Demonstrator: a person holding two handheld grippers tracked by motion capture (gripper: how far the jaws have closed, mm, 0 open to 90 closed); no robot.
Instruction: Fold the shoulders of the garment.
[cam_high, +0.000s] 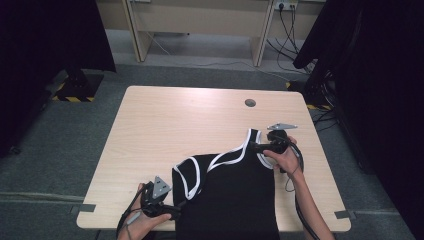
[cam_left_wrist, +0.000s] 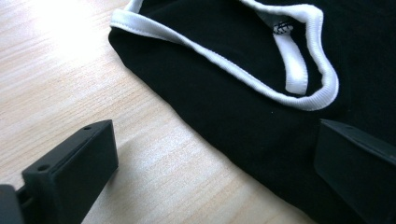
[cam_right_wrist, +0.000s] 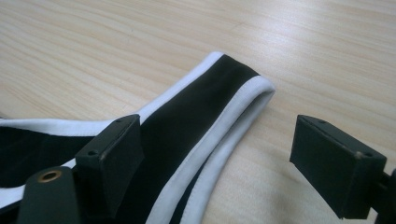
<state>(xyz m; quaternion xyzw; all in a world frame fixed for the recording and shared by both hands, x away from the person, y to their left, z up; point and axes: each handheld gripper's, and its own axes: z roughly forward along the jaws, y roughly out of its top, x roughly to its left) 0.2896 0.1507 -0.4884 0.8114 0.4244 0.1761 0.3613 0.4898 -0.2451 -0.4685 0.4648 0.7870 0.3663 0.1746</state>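
Hovering my right tool (cam_right_wrist: 219, 154) wide open over the top's (cam_high: 227, 195) strap (cam_right_wrist: 205, 112), I gripped nothing; my left tool (cam_left_wrist: 215, 172) gaped at its edge on the surface (cam_high: 175, 120).

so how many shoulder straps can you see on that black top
2. One shoulder strap points up the table beside the right gripper, lying between its open jaws. The other strap curls at the top's near left, just ahead of the left gripper.
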